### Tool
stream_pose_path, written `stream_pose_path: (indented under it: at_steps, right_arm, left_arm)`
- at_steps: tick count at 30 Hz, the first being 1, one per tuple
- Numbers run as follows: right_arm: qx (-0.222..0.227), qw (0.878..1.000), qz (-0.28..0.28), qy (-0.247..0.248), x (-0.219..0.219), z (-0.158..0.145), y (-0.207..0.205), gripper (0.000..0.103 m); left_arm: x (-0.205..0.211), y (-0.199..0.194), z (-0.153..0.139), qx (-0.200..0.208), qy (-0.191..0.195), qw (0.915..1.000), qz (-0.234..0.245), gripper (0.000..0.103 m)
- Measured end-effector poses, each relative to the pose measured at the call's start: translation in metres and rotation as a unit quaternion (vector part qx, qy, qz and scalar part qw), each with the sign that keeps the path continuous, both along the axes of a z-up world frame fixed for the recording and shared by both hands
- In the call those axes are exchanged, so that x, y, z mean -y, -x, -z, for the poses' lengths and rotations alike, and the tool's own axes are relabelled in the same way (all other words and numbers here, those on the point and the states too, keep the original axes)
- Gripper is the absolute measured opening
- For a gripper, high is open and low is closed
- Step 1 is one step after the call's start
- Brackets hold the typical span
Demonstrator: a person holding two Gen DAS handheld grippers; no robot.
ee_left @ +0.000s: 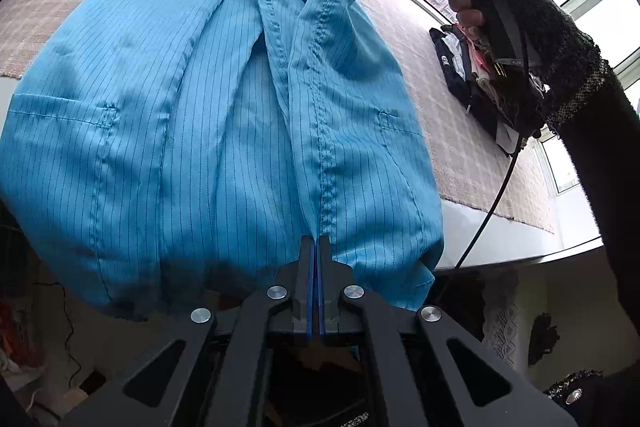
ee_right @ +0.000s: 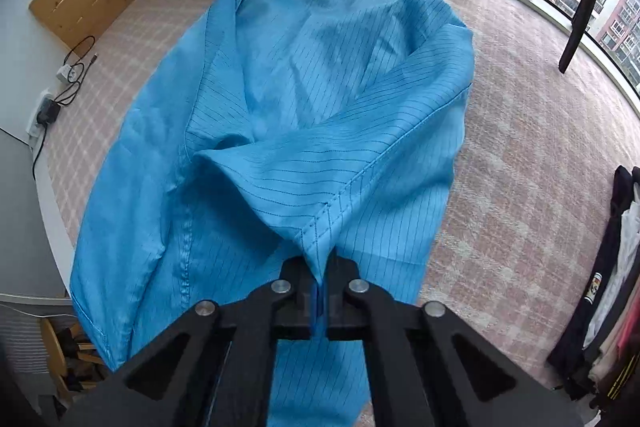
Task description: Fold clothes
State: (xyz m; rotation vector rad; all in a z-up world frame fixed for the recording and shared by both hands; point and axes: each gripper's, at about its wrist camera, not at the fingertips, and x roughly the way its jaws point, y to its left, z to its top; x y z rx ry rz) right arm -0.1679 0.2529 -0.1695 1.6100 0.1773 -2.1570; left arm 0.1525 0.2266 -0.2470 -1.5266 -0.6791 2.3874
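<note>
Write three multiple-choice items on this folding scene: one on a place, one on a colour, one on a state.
1. Where is the pile of other clothes?
A. on the blue garment
B. on the checked cover, apart from it
C. on the floor

2. What colour is the garment?
A. blue with thin dark stripes
B. plain white
C. red

3. How is the right gripper?
A. open above the cloth
B. shut on nothing
C. shut on a hemmed corner

Answers: B, checked cover shows between pile and garment; A, stripes cross the blue cloth; C, the corner runs between its fingers.

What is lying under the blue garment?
Under the blue garment lies the pink checked cover, visible all around it. Whatever lies directly beneath the cloth is covered and cannot be seen.
</note>
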Motion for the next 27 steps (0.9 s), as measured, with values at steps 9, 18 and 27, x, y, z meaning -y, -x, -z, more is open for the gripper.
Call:
stream_pose_path:
  at_steps: [9, 18, 27]
  right_arm:
    - [0.0, 0.998, -0.039, 0.051, 0.07, -0.016, 0.012, 0.005]
    - [0.0, 0.989, -0.054, 0.135, 0.028, -0.045, -0.052, 0.031]
    - [-0.014, 0.991, 0.013, 0.133, -0.103, 0.015, -0.256, 0.037]
  left_arm:
    - [0.061, -0.02, -0.004, 0.005, 0.018, 0.9982, -0.056, 0.001]
    - [0.068, -0.048, -0.007, 0.011, 0.035, 0.999, -0.026, 0.025]
    - [0.02, -0.045, 0.05, 0.05, 0.02, 0.9967, 0.06, 0.043]
